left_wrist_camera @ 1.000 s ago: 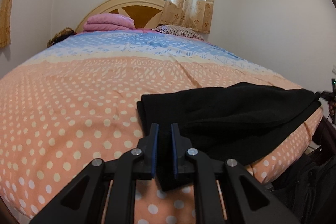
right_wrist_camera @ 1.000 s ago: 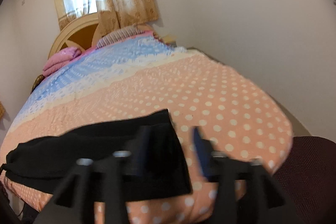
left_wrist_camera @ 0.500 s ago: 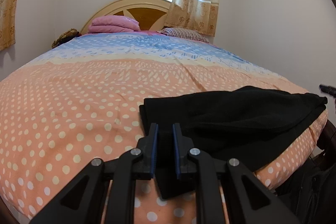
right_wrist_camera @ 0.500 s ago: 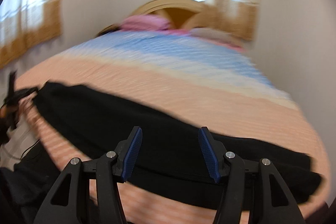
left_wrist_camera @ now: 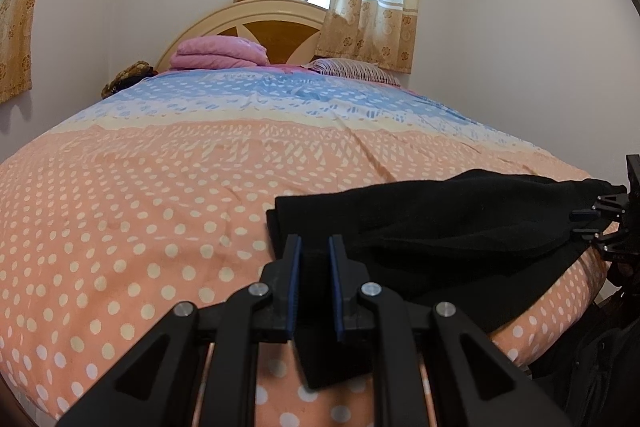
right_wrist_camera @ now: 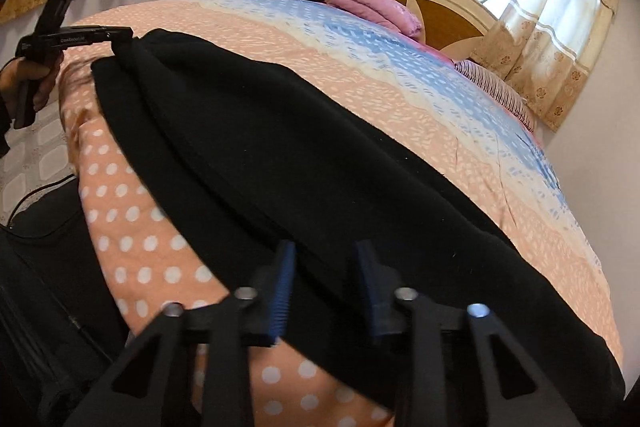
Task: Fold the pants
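Observation:
The black pants [left_wrist_camera: 440,227] lie along the near edge of the bed, folded lengthwise. My left gripper [left_wrist_camera: 314,259] is shut on their left end, with black cloth between the blue pads. In the right wrist view the pants [right_wrist_camera: 300,147] stretch from far left to near right. My right gripper [right_wrist_camera: 324,267] is open, its jaws over the pants' near edge with black cloth between them. The left gripper shows there too [right_wrist_camera: 116,37], pinching the far end. The right gripper appears at the right edge of the left wrist view [left_wrist_camera: 588,223], against the cloth.
The bed [left_wrist_camera: 160,207] has a peach polka-dot and blue cover. A pink folded blanket [left_wrist_camera: 220,53] and a striped pillow [left_wrist_camera: 352,69] lie by the wooden headboard [left_wrist_camera: 276,35]. A dark chair [left_wrist_camera: 600,347] stands at the bed's near right corner. Walls stand close on the right.
My right gripper swung from the pants' right end to face along their length and came down over their near edge. My left gripper kept its hold and dropped a little.

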A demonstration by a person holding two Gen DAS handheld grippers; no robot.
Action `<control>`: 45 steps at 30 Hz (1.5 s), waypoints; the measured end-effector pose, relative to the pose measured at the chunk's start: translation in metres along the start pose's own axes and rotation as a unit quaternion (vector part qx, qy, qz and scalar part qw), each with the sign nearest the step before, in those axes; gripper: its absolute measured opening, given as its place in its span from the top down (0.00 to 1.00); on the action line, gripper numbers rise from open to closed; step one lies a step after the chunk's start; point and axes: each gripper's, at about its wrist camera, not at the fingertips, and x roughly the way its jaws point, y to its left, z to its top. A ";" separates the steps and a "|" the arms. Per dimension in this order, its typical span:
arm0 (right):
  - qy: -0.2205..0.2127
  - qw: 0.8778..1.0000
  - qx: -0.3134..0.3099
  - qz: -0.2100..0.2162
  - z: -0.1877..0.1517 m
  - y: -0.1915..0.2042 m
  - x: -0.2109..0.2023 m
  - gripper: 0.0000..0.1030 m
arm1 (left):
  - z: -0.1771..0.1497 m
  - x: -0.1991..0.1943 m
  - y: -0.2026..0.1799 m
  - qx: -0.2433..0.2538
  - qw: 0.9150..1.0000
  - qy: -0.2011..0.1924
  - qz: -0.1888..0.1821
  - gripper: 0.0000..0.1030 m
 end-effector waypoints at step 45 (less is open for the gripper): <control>0.026 0.999 0.000 0.043 -0.032 0.012 -0.022 0.94 | -0.015 -0.006 -0.030 0.014 1.000 0.024 -0.011 0.58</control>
